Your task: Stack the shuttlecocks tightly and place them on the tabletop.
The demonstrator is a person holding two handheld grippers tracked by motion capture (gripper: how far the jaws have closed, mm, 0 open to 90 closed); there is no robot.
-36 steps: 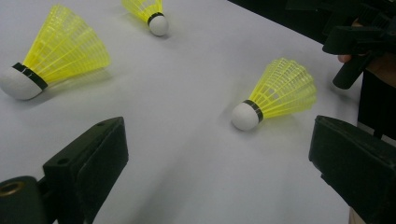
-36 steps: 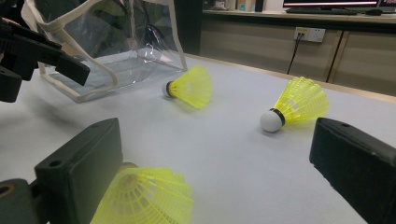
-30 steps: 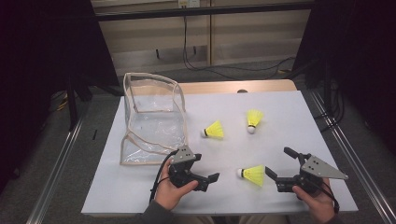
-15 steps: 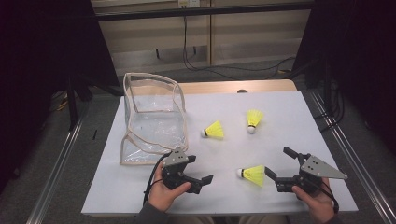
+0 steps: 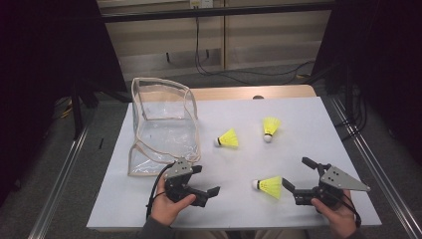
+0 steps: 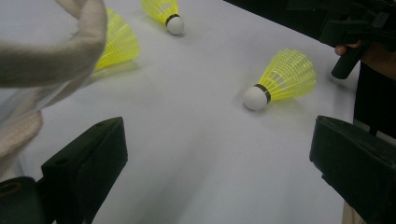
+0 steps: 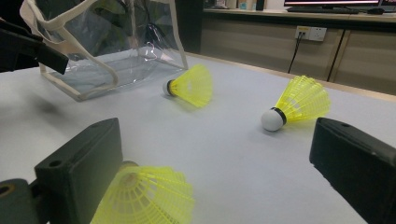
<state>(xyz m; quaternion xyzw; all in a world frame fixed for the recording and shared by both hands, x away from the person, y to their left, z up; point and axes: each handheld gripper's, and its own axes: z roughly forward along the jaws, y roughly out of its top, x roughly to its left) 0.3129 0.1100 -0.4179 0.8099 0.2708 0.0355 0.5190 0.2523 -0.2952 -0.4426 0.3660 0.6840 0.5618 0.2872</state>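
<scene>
Three yellow shuttlecocks lie on the white tabletop (image 5: 239, 209). The nearest shuttlecock (image 5: 267, 185) rests on its side toward the person's edge, white cork pointing left, just left of the right gripper (image 5: 301, 175); in the right gripper view its feather skirt (image 7: 147, 198) sits low between the jaws, close against the left one. The middle shuttlecock (image 5: 228, 139) lies on its side near the tabletop's centre, cork toward the pouch. The far shuttlecock (image 5: 270, 128) lies farther right, cork toward the person.

A clear plastic pouch (image 5: 160, 124) with beige piping stands open on the left part of the tabletop, its mouth gaping upward and somewhat crumpled. The left gripper (image 5: 206, 180) sits just in front of the pouch's near corner, held in the left hand (image 5: 169, 208), a cable looping from it; its jaws are spread wide with nothing between them, and the left gripper view looks across bare tabletop to the nearest shuttlecock (image 6: 279, 80).

The right gripper, in the right hand (image 5: 336, 211), also has its jaws spread wide, not pinching anything
</scene>
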